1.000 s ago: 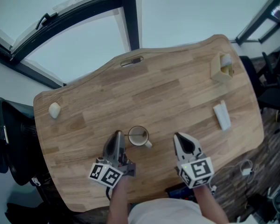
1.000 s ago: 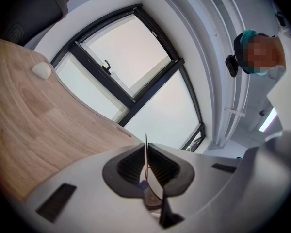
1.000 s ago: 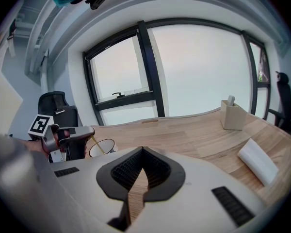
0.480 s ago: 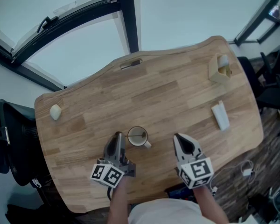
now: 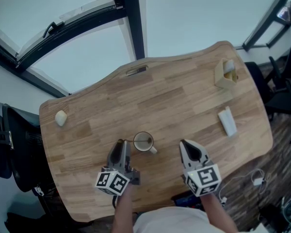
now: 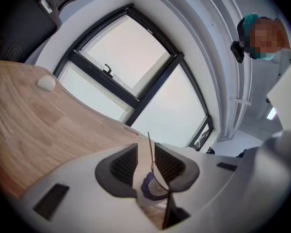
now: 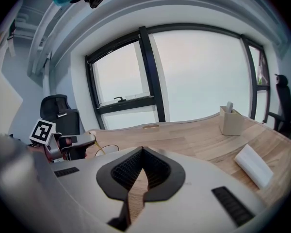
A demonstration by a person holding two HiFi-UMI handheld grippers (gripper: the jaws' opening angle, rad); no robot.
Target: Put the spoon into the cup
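Observation:
A white cup (image 5: 143,142) stands on the wooden table (image 5: 174,101) near its front edge. Just left of the cup is my left gripper (image 5: 121,144), shut on a thin spoon (image 5: 127,141) whose end reaches toward the cup's rim. Between the left gripper's (image 6: 146,152) pads the spoon (image 6: 151,160) shows edge-on, with a purple-patterned part at its lower end. To the cup's right my right gripper (image 5: 186,144) hovers shut and holds nothing. The right gripper view shows its own shut jaws (image 7: 142,152), with the left gripper (image 7: 72,146) and the cup (image 7: 106,150) to the left.
A small pale lump (image 5: 61,118) lies at the table's left end. At the far right stands a wooden holder (image 5: 224,74), with a white folded item (image 5: 228,121) nearer me. Black chairs (image 5: 9,149) flank the table. Windows lie beyond the far edge.
The head view has shifted slightly. Both grippers and the cup keep almost the same places.

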